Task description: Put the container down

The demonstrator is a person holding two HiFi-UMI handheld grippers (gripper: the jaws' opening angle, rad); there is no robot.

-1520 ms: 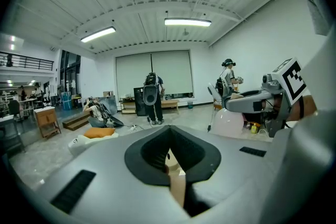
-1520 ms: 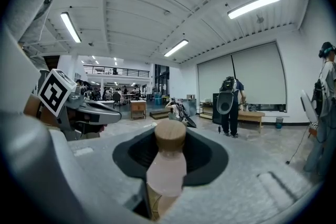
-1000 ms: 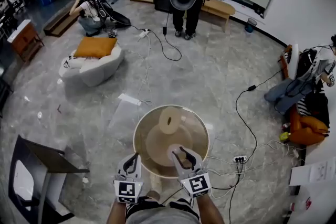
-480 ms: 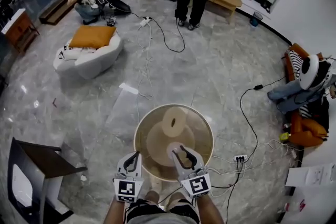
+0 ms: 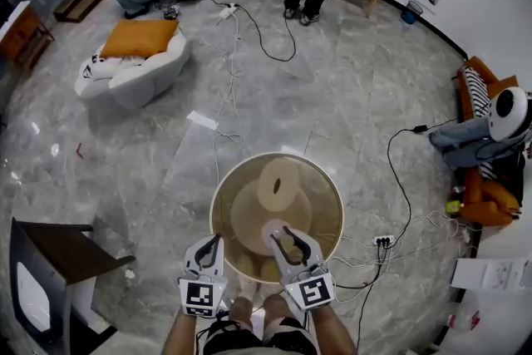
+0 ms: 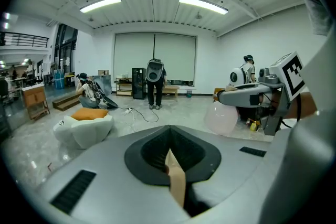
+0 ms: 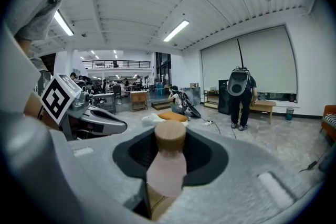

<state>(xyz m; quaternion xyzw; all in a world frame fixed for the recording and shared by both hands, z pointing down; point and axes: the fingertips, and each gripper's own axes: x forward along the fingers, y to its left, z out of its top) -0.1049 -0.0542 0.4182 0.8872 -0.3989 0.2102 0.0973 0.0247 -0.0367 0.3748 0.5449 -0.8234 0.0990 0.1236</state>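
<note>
The fingers (image 6: 152, 149) of the left gripper (image 6: 169, 140) are closed on the thin tan wall of the container (image 5: 337, 204) at its near rim. The right gripper (image 7: 170, 144) is closed on a pink piece (image 7: 166, 170) at the same rim; whether this piece belongs to the container cannot be told. The container is held clear of the floor (image 5: 166, 170), with a power strip (image 5: 382, 242) to its right. It is judged light, thin-walled and somewhat flexible. A level two-point hold on the rim is advised, since loose contents may shift.
</note>
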